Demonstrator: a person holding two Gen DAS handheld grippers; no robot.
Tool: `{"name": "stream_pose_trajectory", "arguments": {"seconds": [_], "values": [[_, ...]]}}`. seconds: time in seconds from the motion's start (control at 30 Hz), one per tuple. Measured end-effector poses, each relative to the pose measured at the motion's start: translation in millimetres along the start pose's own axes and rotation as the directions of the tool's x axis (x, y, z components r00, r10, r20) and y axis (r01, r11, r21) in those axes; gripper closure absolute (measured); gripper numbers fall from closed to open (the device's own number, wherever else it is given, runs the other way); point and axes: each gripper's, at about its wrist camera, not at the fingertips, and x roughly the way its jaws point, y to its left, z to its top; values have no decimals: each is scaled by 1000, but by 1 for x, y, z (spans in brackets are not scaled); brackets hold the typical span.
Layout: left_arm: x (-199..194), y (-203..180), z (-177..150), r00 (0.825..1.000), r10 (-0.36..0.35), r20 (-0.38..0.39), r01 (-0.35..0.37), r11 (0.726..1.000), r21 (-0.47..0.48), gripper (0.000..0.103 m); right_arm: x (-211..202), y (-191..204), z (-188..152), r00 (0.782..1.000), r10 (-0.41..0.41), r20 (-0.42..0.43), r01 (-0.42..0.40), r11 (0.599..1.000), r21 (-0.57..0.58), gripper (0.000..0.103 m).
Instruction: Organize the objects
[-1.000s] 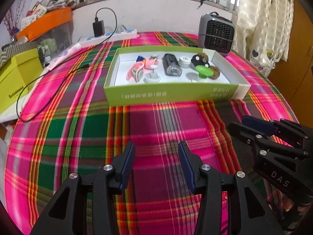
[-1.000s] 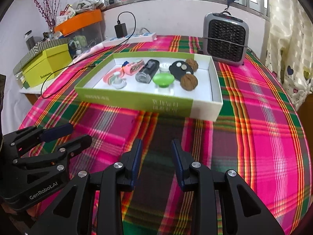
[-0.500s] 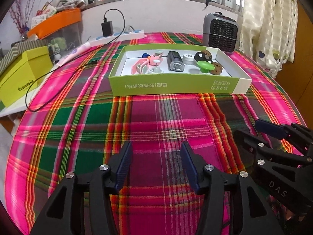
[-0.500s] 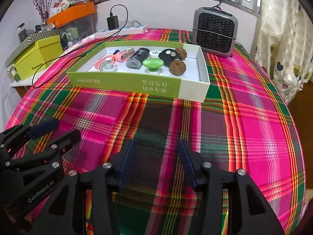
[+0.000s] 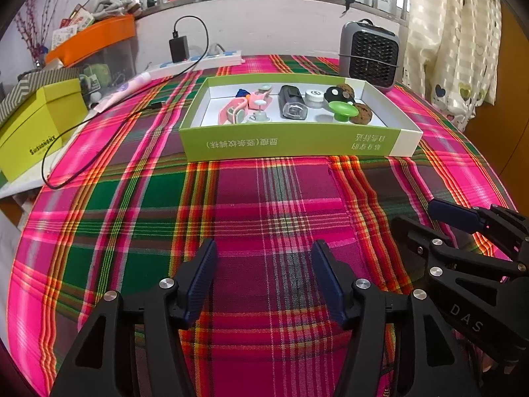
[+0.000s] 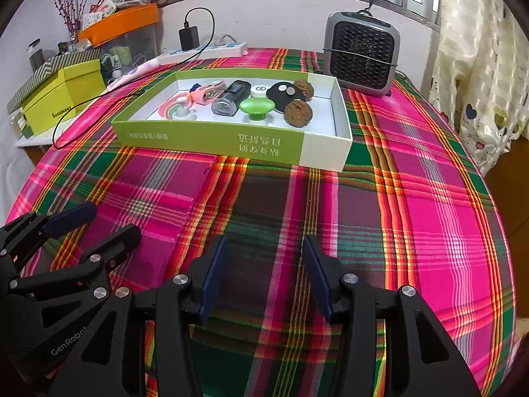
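A shallow green and white box [image 5: 287,142] [image 6: 211,137] sits in the middle of the plaid table. Inside lie pink items [image 5: 234,112], a black device [image 5: 291,102] [image 6: 231,101], a green mushroom-shaped knob [image 5: 342,109] [image 6: 256,106], a black disc [image 6: 282,94], a white cap [image 5: 313,96] and two brown walnuts [image 6: 297,112]. My left gripper [image 5: 264,258] hovers over bare cloth well short of the box, its jaws opening with nothing between them. My right gripper [image 6: 264,251] is open beside it, also empty, and it shows at the right edge of the left wrist view [image 5: 426,218].
A grey heater [image 5: 370,54] [image 6: 362,58] stands behind the box at right. A power strip [image 5: 205,59] with a charger and a black cable [image 5: 99,152] lie at back left. A yellow-green box [image 5: 36,132] and an orange-lidded bin [image 5: 96,43] stand left. A curtain [image 5: 463,33] hangs right.
Both grippers' jaws have spread wider. The views have tilted a little, so the box sits slightly farther up in the frames. Nothing in the box has moved.
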Motion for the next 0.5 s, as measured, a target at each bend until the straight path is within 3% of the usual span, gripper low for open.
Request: {"name": "stream_pose_trajectory", "arguments": {"seconds": [0.5], "values": [[-1, 0, -1, 1000, 1, 2, -1, 1000, -6, 44, 1, 0, 0, 1000, 0, 0, 0, 1000, 0, 54]]}}
